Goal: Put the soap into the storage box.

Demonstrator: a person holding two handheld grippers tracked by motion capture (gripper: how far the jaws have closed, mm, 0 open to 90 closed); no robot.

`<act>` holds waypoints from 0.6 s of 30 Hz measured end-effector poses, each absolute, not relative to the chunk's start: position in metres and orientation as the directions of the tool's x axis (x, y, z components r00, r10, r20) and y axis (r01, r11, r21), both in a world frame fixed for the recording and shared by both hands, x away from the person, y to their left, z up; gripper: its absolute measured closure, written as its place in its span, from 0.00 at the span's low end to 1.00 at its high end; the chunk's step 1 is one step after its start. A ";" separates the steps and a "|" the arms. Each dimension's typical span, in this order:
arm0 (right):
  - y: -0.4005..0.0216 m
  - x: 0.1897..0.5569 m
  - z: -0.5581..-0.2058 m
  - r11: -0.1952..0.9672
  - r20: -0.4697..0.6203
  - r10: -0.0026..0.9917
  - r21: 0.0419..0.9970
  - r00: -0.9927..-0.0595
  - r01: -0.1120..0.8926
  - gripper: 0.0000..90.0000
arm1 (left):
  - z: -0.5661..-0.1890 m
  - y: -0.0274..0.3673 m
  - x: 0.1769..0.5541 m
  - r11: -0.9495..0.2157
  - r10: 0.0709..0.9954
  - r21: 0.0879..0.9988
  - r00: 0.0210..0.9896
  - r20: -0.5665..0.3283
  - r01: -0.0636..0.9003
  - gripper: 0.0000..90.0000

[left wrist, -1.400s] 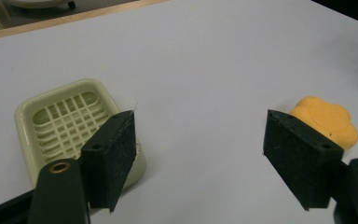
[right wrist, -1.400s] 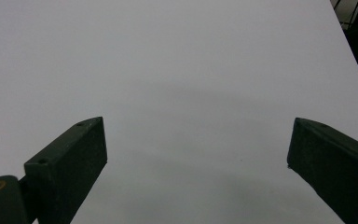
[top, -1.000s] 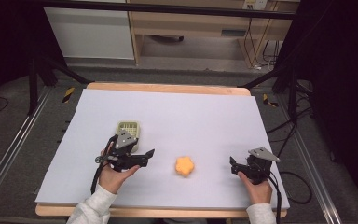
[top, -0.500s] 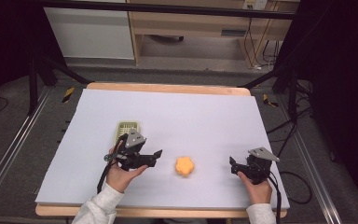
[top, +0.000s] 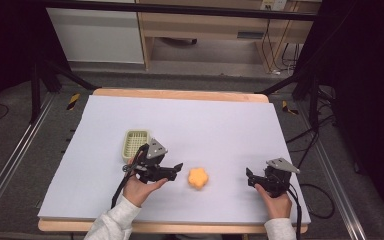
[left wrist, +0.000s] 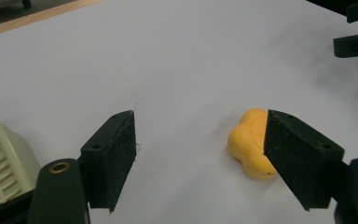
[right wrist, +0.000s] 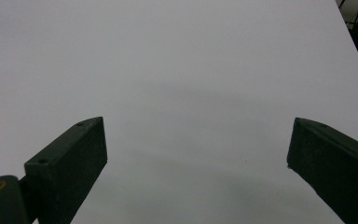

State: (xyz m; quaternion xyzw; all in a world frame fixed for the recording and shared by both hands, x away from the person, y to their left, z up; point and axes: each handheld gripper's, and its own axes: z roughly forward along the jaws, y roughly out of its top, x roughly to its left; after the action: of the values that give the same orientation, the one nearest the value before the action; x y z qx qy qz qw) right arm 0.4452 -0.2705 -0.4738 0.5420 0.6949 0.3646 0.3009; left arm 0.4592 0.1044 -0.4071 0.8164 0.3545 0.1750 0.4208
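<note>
Resting on the near part of the worktop [top: 220,120], both hands enter from the near edge, each in a pale sleeve. No writing or label can be read on anything here.

On the left, the left claw [top: 178,169] lies low over the white surface, pointing right toward the orange piece [top: 198,177]. Its jaws stand wide apart and hold nothing. In the left gripper view the orange piece [left wrist: 249,142] sits on the worktop just beyond the right-hand jaw, which partly covers it; the piece is not yet between the jaws, and whether the jaw touches it cannot be told. The left hand [top: 139,187] grips the tool from below, the grey plate tilted up on top.

On the right, the right claw [top: 250,177] points left toward the same piece but stays well apart from it. Its jaws are also spread wide and empty, with bare white surface ahead in the right gripper view. The right hand [top: 275,202] holds it near the edge, cable trailing back.

Farther off, just behind the left claw, a pale green basket [top: 134,143] lies on the worktop, its slatted corner seen at the lower left of the left gripper view.
</note>
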 end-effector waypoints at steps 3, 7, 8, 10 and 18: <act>-0.270 0.445 -0.474 0.150 -0.025 0.972 0.832 -0.233 0.534 0.06 | -0.407 0.100 0.459 -0.399 0.722 0.809 0.692 -0.012 0.431 0.28; -0.270 0.445 -0.474 0.149 -0.023 0.972 0.832 -0.236 0.535 0.06 | -0.409 0.094 0.459 -0.415 0.713 0.802 0.701 -0.006 0.430 0.28; -0.270 0.445 -0.474 0.149 -0.022 0.971 0.831 -0.236 0.535 0.06 | -0.410 0.092 0.459 -0.418 0.713 0.800 0.701 -0.004 0.430 0.28; -0.270 0.445 -0.474 0.149 -0.021 0.971 0.831 -0.237 0.536 0.06 | -0.411 0.089 0.460 -0.424 0.710 0.795 0.705 -0.006 0.433 0.28; -0.270 0.445 -0.474 0.149 -0.019 0.971 0.829 -0.239 0.539 0.06 | -0.415 0.078 0.461 -0.444 0.697 0.782 0.717 -0.006 0.438 0.28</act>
State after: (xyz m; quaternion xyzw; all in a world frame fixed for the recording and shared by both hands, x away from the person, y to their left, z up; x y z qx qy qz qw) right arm 0.4454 -0.2696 -0.4742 0.5409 0.6977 0.3644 0.2964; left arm 0.4607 0.0784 -0.4149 0.8342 0.3403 0.1608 0.4030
